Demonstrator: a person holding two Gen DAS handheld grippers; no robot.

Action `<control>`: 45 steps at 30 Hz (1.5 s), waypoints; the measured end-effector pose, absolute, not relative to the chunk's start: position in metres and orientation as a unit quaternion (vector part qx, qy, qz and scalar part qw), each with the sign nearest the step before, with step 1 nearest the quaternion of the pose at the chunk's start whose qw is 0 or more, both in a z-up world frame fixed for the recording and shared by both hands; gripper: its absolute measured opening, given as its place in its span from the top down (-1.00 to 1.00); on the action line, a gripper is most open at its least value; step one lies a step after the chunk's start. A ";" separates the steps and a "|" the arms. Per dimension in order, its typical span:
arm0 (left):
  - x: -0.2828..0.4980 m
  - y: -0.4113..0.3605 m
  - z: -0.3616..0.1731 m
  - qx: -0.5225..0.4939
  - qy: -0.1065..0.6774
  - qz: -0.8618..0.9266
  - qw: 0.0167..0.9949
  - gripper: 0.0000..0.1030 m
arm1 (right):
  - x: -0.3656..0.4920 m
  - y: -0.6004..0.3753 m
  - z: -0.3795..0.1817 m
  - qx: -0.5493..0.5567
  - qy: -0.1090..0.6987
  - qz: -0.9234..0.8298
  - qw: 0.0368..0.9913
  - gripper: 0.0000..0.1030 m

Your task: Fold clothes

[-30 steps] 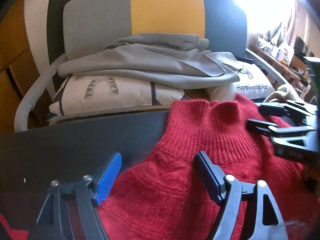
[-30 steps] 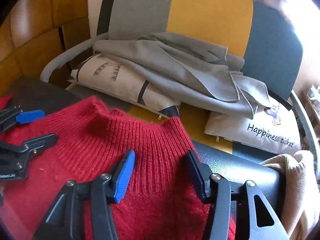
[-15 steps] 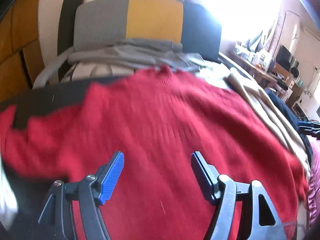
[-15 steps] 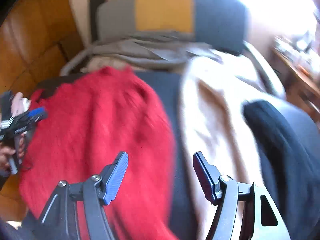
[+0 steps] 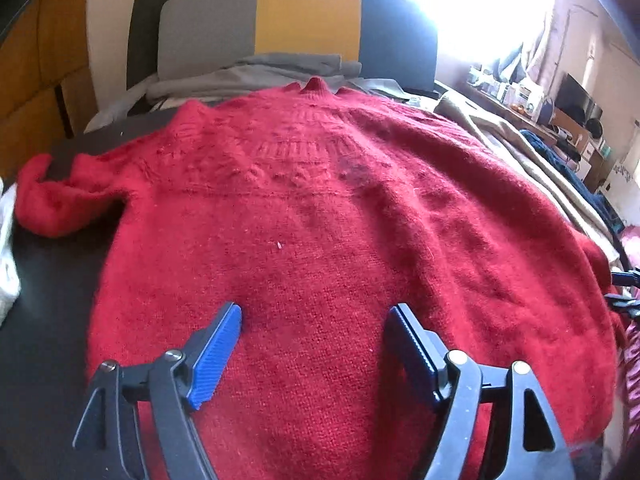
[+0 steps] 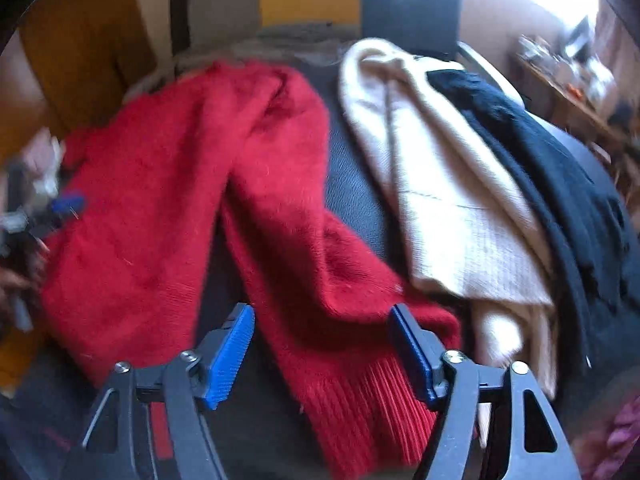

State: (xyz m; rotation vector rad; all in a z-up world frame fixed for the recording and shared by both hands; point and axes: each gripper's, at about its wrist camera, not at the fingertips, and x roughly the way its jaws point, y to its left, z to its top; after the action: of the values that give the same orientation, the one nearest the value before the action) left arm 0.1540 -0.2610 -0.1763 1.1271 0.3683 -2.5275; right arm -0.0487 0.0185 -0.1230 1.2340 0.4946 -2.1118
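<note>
Sweater: the red sweater lies spread flat on a dark surface, collar toward the top centre of the left wrist frame, body filling the middle.
Sleeve: in the right wrist frame one sleeve runs from the centre down to the bottom, ribbed cuff at the lower centre.
Left gripper: the left gripper hovers over the lower body of the sweater; fingers spread wide and widening, nothing pinched.
Right gripper: the right gripper sits above the sleeve; fingers apart and widening, the sleeve between them, pads not pressing on it.
Obstructions: a cream garment lies just right of the sleeve, a dark blue garment beside it at the right edge.
Background: a chair with grey, yellow and dark panels at top centre, grey cloth piled on its seat.
Far right: a cluttered shelf, items too small to identify.
Writing: none legible.
Blur: the left edge of the right wrist frame is smeared; the object there is possibly the other gripper.
Free room: bare dark surface at the left edge of the left wrist frame, and a strip between sleeve and cream garment.
</note>
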 end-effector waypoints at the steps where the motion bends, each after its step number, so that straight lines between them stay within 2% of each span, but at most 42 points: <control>1: 0.154 -0.261 -0.176 0.396 0.130 -0.892 0.174 -0.51 | -0.051 0.012 -0.132 0.469 0.203 -0.802 0.309 -0.72; 2: 0.154 -0.261 -0.176 0.395 0.130 -0.892 0.174 -0.51 | -0.052 0.008 -0.139 0.467 0.207 -0.805 0.303 -0.94; 3: 0.153 -0.262 -0.176 0.394 0.130 -0.893 0.174 -0.51 | -0.053 0.009 -0.141 0.462 0.195 -0.812 0.298 -0.99; 5: 0.153 -0.262 -0.176 0.392 0.130 -0.894 0.175 -0.51 | -0.052 0.009 -0.142 0.462 0.183 -0.817 0.293 -0.99; 7: 0.153 -0.263 -0.176 0.390 0.130 -0.895 0.175 -0.52 | -0.051 0.008 -0.140 0.464 0.182 -0.816 0.292 -0.89; 8: 0.153 -0.263 -0.177 0.390 0.131 -0.895 0.174 -0.52 | -0.049 0.007 -0.138 0.462 0.184 -0.817 0.292 -0.71; 9: 0.153 -0.263 -0.177 0.390 0.132 -0.895 0.174 -0.52 | -0.047 0.006 -0.135 0.460 0.185 -0.818 0.293 -0.37; 10: 0.153 -0.263 -0.177 0.389 0.133 -0.895 0.173 -0.52 | -0.045 0.004 -0.132 0.459 0.187 -0.818 0.292 -0.14; 11: 0.153 -0.263 -0.177 0.389 0.134 -0.895 0.173 -0.52 | -0.044 0.002 -0.127 0.459 0.190 -0.818 0.289 0.57; 12: 0.154 -0.263 -0.177 0.388 0.134 -0.895 0.172 -0.52 | -0.043 -0.001 -0.124 0.459 0.193 -0.818 0.288 0.63; 20: 0.155 -0.265 -0.177 0.384 0.139 -0.897 0.168 -0.52 | -0.048 -0.010 -0.069 0.403 0.279 -0.831 0.262 0.63; 22: 0.156 -0.265 -0.177 0.383 0.140 -0.897 0.167 -0.52 | -0.053 -0.012 -0.047 0.373 0.314 -0.839 0.243 0.72; 23: 0.156 -0.265 -0.177 0.383 0.141 -0.898 0.167 -0.52 | -0.058 -0.012 -0.035 0.355 0.334 -0.843 0.228 0.87; 24: 0.156 -0.265 -0.177 0.383 0.141 -0.898 0.166 -0.52 | -0.064 -0.009 -0.024 0.339 0.352 -0.847 0.210 0.89; 30: 0.156 -0.265 -0.177 0.383 0.140 -0.898 0.167 -0.53 | -0.113 0.029 0.019 0.304 0.374 -0.869 0.115 0.89; 34: 0.156 -0.264 -0.178 0.383 0.139 -0.898 0.167 -0.54 | -0.136 0.051 0.022 0.368 0.237 -0.875 0.207 0.81; 35: 0.155 -0.264 -0.178 0.383 0.138 -0.898 0.167 -0.54 | -0.135 0.053 0.018 0.381 0.202 -0.871 0.235 0.56; 36: 0.155 -0.264 -0.178 0.384 0.138 -0.898 0.168 -0.54 | -0.135 0.050 0.009 0.392 0.187 -0.865 0.250 -0.03; 38: 0.154 -0.264 -0.178 0.384 0.137 -0.897 0.168 -0.54 | -0.131 0.032 -0.016 0.405 0.194 -0.850 0.275 -0.62; 40: 0.154 -0.264 -0.178 0.385 0.135 -0.897 0.169 -0.54 | -0.125 0.010 -0.040 0.405 0.226 -0.838 0.288 -0.62; 43: 0.153 -0.264 -0.178 0.386 0.134 -0.897 0.170 -0.55 | -0.130 -0.025 -0.088 0.421 0.304 -0.803 0.292 -0.75; 44: 0.152 -0.264 -0.178 0.386 0.133 -0.897 0.170 -0.55 | -0.132 -0.033 -0.102 0.427 0.329 -0.791 0.288 -0.75; 45: 0.152 -0.264 -0.178 0.386 0.133 -0.897 0.170 -0.55 | -0.136 -0.036 -0.115 0.437 0.348 -0.781 0.277 -0.65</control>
State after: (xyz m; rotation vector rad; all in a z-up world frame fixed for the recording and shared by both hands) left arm 0.1522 -0.2640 -0.1782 1.0979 0.3775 -2.5473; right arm -0.1356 -0.0360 -0.1149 1.1741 0.9347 -2.0978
